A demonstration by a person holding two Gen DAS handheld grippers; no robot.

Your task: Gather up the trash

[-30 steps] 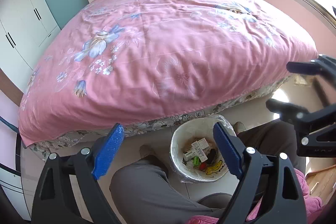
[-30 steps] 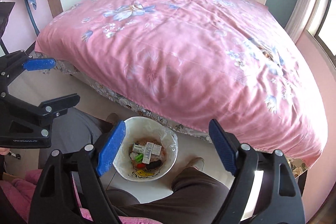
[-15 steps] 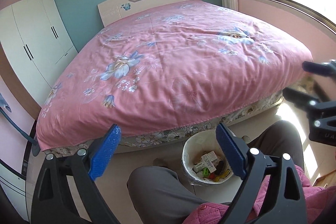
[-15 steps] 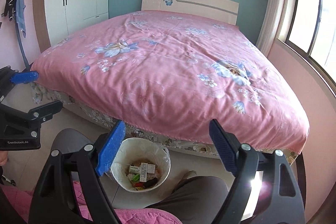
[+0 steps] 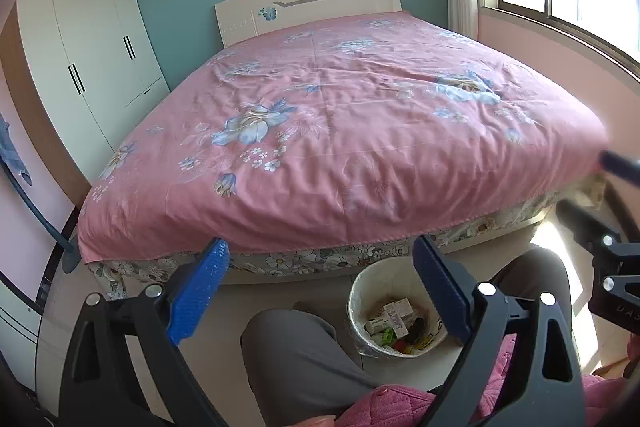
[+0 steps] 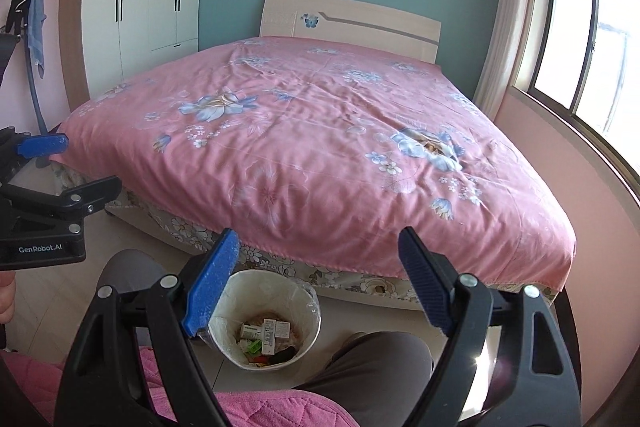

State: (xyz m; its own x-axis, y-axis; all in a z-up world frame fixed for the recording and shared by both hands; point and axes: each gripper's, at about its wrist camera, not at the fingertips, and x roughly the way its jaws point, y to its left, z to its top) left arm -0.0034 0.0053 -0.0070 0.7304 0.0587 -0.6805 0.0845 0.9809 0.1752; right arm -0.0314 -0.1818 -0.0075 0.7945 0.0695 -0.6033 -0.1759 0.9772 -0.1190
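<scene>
A white trash bin with a clear liner stands on the floor between the person's knees, at the foot of the bed; it also shows in the right wrist view. Small boxes and wrappers lie inside it. My left gripper is open and empty, held high above the knees. My right gripper is open and empty, above the bin. Each gripper shows at the edge of the other's view: the right one, the left one.
A bed with a pink floral cover fills the middle. A white wardrobe stands at the left wall. A window is at the right. The person's knees in grey trousers flank the bin.
Both grippers have risen and tilted up, away from the bin. The bin now looks smaller and lower in both views, and more of the room shows. Both stay open and empty.
</scene>
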